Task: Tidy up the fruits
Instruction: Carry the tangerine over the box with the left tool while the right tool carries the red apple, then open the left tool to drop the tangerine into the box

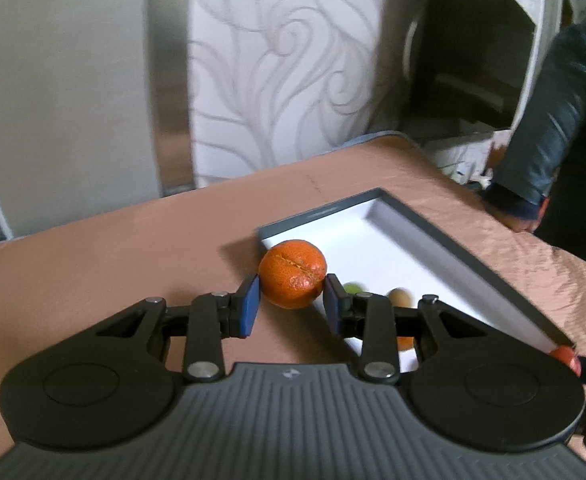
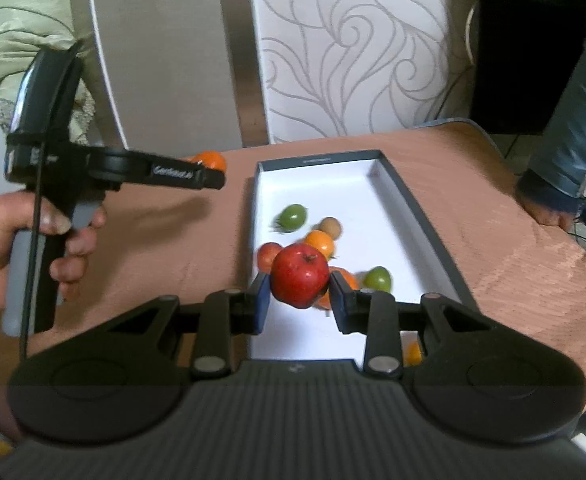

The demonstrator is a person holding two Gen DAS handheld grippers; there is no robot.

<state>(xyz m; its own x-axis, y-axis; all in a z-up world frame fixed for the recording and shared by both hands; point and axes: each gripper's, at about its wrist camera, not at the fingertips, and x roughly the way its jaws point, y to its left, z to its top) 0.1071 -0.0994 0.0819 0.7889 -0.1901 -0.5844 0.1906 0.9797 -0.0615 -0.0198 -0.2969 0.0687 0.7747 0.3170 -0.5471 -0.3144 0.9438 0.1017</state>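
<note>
My left gripper (image 1: 292, 298) is shut on an orange mandarin (image 1: 293, 274) and holds it above the table beside the left rim of the grey box with a white floor (image 1: 377, 236). It also shows in the right wrist view (image 2: 213, 174), left of the box, with the mandarin (image 2: 209, 160) at its tip. My right gripper (image 2: 300, 298) is shut on a red apple (image 2: 300, 276) and holds it over the near end of the box (image 2: 357, 184). Inside lie green fruits (image 2: 292, 217) (image 2: 377, 279), an orange fruit (image 2: 320, 242), a brown one (image 2: 331, 227) and a red one (image 2: 268, 255).
The box sits on a table with a pinkish-brown cloth (image 2: 493, 248). A bystander's hand and dark sleeve (image 2: 553, 208) rest on the table's right edge. A patterned white panel (image 2: 353, 48) stands behind the table.
</note>
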